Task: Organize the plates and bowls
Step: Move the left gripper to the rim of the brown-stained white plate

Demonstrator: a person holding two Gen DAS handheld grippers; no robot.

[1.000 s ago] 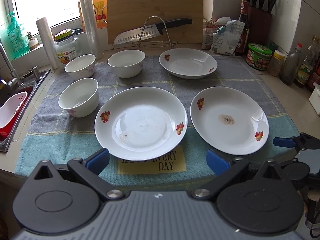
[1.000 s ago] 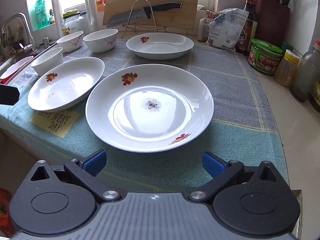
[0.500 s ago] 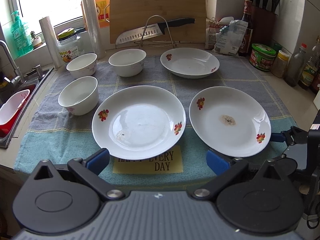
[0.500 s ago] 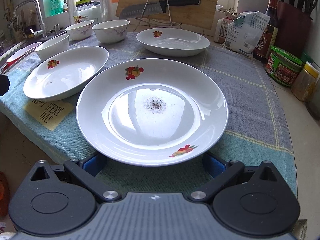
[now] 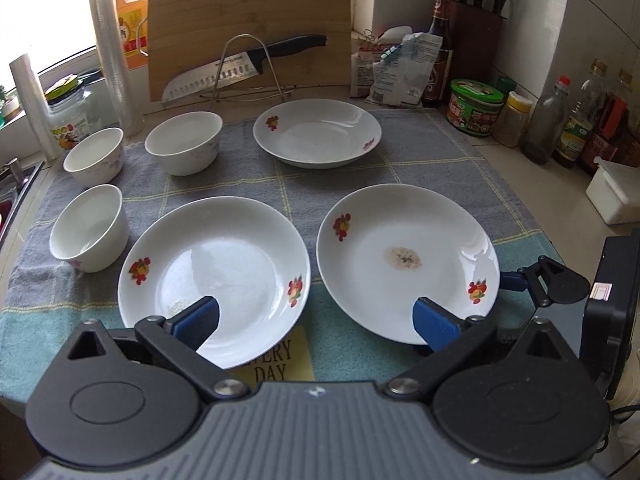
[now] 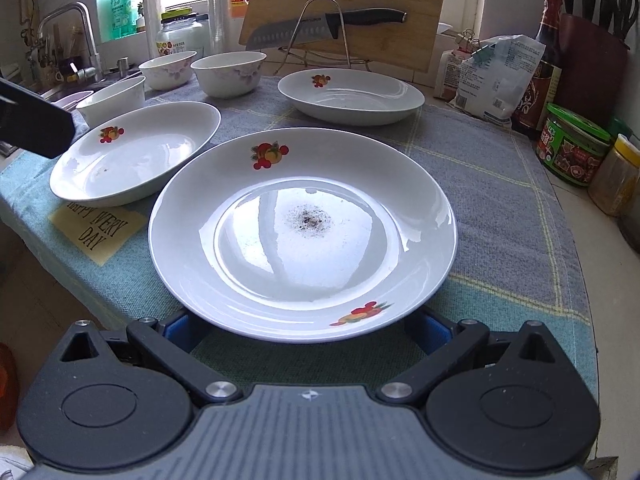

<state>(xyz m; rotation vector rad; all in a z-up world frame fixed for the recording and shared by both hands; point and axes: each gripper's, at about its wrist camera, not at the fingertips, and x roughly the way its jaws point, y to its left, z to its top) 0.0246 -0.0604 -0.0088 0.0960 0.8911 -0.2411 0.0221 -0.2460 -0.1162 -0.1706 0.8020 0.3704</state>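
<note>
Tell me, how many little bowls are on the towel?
3, all on the left: one bowl nearest, beside the left plate; one behind it; one near the knife rack. None seems hidden.

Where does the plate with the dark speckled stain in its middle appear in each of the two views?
Left wrist: the stained plate is right of centre, beside the clean plate.
Right wrist: the same plate fills the centre, its near rim above the open right gripper.
Shared landmark: the knife on its wire stand before the cutting board, behind the plates.
</note>
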